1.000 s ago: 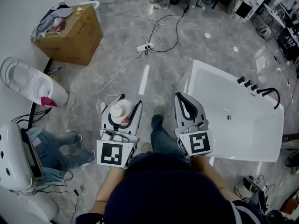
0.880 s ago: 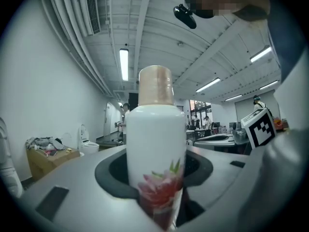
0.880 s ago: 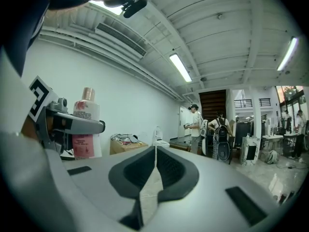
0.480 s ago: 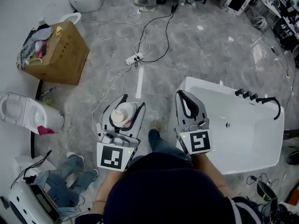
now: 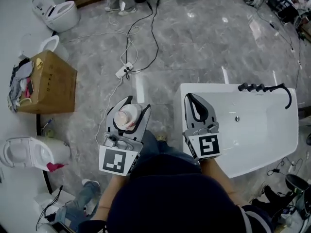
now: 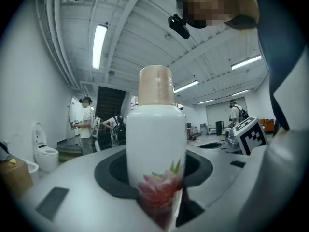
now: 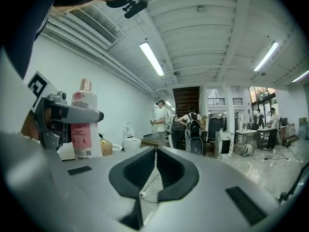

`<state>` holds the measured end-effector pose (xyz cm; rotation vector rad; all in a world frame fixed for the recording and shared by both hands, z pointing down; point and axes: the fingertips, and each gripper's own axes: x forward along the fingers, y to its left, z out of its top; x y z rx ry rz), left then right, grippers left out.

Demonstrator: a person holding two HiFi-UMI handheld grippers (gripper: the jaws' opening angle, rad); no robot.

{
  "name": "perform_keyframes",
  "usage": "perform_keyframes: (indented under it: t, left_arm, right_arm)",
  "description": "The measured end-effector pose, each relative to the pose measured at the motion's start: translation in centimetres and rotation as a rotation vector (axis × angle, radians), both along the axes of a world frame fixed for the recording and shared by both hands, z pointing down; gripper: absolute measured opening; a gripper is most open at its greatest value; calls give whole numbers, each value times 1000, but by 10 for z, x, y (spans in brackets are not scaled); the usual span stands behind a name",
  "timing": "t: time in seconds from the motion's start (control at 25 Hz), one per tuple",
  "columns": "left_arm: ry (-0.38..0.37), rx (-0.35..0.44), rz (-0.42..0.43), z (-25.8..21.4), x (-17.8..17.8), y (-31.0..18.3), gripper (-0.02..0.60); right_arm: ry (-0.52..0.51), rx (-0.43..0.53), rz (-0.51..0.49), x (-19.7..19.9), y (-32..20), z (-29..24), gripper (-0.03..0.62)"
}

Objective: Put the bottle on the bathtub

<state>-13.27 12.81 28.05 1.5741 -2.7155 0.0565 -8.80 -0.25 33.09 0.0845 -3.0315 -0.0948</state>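
Note:
A white bottle (image 5: 127,117) with a pink flower print and a beige cap (image 6: 156,85) stands upright between the jaws of my left gripper (image 5: 131,105), which is shut on it above the floor, left of the tub. The bottle (image 6: 155,151) fills the middle of the left gripper view and shows at the left of the right gripper view as the bottle (image 7: 84,124). The white bathtub (image 5: 282,147) lies at the right. My right gripper (image 5: 192,99) is shut and empty over the tub's near left end; its jaws meet at the tips (image 7: 155,151).
A black faucet set (image 5: 265,88) sits on the tub's far rim. A power strip with cables (image 5: 124,71) lies on the grey floor ahead. A cardboard box (image 5: 46,84) and white toilets (image 5: 56,14) stand at the left. People (image 7: 161,122) stand far off.
The view has swung so the bathtub now lies squarely beside me at the right. Both grippers keep their pose; the bottle stays held in the left one.

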Motion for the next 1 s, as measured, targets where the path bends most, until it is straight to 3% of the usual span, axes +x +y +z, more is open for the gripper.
perform_keyframes:
  t: [0.2, 0.4, 0.72, 1.0]
  left_arm:
    - [28, -46, 177, 17, -20, -59, 224]
    - [29, -31, 475, 29, -31, -132, 224]
    - [48, -70, 913, 49, -61, -232, 224]
    - [35, -77, 1213, 73, -70, -284, 222]
  right_arm:
    - [43, -14, 177, 5, -52, 15, 29]
    - [61, -27, 360, 3, -102, 33, 29]
    - [81, -53, 628, -23, -161, 53, 29]
    - [89, -42, 829, -37, -192, 66, 29]
